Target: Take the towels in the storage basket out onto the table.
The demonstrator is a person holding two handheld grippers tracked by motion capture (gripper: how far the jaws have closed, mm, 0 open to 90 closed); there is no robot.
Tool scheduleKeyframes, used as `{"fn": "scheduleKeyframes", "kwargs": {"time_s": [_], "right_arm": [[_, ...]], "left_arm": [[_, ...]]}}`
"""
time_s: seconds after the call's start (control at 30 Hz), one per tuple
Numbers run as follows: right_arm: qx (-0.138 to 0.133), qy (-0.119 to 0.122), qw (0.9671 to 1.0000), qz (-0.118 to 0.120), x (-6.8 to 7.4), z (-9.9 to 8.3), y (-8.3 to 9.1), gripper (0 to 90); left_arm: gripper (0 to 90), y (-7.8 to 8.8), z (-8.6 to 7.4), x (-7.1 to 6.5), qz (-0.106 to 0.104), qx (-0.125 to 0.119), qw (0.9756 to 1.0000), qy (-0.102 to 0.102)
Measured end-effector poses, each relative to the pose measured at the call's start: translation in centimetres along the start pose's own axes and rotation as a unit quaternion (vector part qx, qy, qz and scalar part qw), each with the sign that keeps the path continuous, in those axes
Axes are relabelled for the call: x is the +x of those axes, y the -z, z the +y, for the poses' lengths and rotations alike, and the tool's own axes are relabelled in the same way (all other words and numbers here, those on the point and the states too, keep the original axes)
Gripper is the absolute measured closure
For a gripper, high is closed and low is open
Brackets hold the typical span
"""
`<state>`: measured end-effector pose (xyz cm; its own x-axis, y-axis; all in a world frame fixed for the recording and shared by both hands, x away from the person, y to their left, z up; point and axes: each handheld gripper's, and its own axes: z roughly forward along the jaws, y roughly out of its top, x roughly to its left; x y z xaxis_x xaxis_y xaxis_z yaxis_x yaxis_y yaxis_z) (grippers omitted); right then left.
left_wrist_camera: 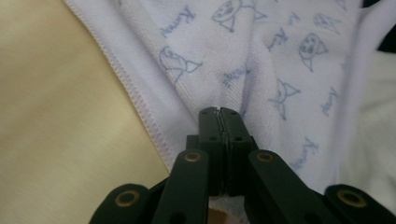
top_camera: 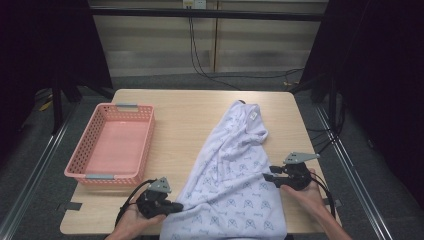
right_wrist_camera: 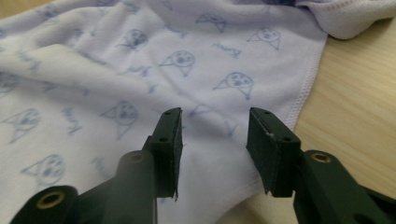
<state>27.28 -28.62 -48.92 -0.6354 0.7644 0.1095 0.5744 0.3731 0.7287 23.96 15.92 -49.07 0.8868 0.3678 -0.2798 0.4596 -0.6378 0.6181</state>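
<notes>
Garment (right_wrist_camera: 140,70) edge between parted right fingers (right_wrist_camera: 273,149)

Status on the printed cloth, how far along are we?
Early. Done: the left gripper is shut at the cloth near its left hem. In hand: the right gripper hangs open over the right hem, pads not pressing. Left: cloth lies rumpled and unfolded; the pink basket has nothing in it.

Light wooden table (top_camera: 190,107), pink basket (top_camera: 112,145) at left, printed white garment (top_camera: 232,175) at right
</notes>
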Motion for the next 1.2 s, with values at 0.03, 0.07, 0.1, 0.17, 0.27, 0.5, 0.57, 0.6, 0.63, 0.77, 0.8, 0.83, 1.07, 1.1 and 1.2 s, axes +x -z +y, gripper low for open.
{"fn": "scheduleKeyframes", "kwargs": {"time_s": [0.03, 0.07, 0.1, 0.17, 0.27, 0.5, 0.57, 0.6, 0.63, 0.77, 0.8, 0.83, 1.07, 1.1, 1.2], "right_arm": [[0.006, 0.001, 1.0000, 0.001, 0.0, 0.1, -0.4, 52.6], [0.009, 0.005, 0.9999, 0.006, 0.1, 0.2, -0.7, 52.6], [0.013, 0.009, 0.9998, 0.008, 0.2, 0.3, -1.1, 52.7], [0.018, 0.014, 0.9997, 0.007, 0.5, 0.5, -1.5, 53.4], [0.011, 0.009, 0.9999, 0.007, 0.4, 0.7, -1.8, 54.2], [-0.016, -0.017, 0.9997, -0.008, -1.3, 2.6, -2.6, 55.2], [-0.021, -0.022, 0.9994, -0.017, -1.8, 2.9, -3.1, 54.6], [-0.016, -0.023, 0.9994, -0.022, -2.0, 2.9, -3.4, 54.1], [-0.008, -0.024, 0.9994, -0.025, -2.2, 2.8, -3.8, 53.8], [0.009, -0.011, 0.9989, -0.044, -2.3, 2.4, -4.4, 55.5], [0.012, -0.007, 0.9988, -0.047, -2.2, 2.4, -4.3, 60.8], [0.017, 0.002, 0.9985, -0.051, -2.1, 2.3, -4.2, 64.5], [0.024, -0.008, 0.9984, -0.051, -1.9, 1.3, -2.0, 88.8], [0.023, -0.008, 0.9985, -0.050, -2.0, 1.0, -1.5, 89.0], [0.018, -0.017, 0.9986, -0.047, -2.0, -0.1, 0.3, 89.1]], "left_arm": [[87.5, 0.1, 0.1, -0.1, 0.000, -0.006, 1.0000, -0.006], [83.0, 0.1, 0.3, 0.0, -0.002, -0.020, 0.9998, -0.004], [78.7, 0.1, 0.7, 0.3, 0.001, -0.032, 0.9995, 0.004], [72.8, -0.1, 1.7, 1.1, 0.014, -0.050, 0.9986, 0.010], [68.6, -0.6, 3.8, 3.0, 0.019, -0.080, 0.9964, 0.021], [69.7, -3.6, 8.2, 8.0, 0.055, -0.091, 0.9934, 0.044], [68.5, -4.4, 8.7, 9.0, 0.064, -0.093, 0.9922, 0.053], [67.1, -4.8, 8.8, 9.3, 0.064, -0.095, 0.9919, 0.056], [66.9, -5.1, 9.0, 9.4, 0.073, -0.092, 0.9917, 0.052], [77.9, -5.6, 8.8, 8.9, 0.084, -0.070, 0.9936, 0.029], [82.4, -5.5, 8.7, 8.7, 0.090, -0.061, 0.9938, 0.022], [87.3, -5.3, 8.6, 8.6, 0.097, -0.054, 0.9937, 0.015], [89.1, -3.2, 5.7, 7.1, 0.100, -0.051, 0.9934, 0.021], [89.1, -2.8, 5.1, 6.9, 0.099, -0.053, 0.9934, 0.026], [89.1, -1.8, 3.7, 5.8, 0.092, -0.049, 0.9942, 0.028]]}}
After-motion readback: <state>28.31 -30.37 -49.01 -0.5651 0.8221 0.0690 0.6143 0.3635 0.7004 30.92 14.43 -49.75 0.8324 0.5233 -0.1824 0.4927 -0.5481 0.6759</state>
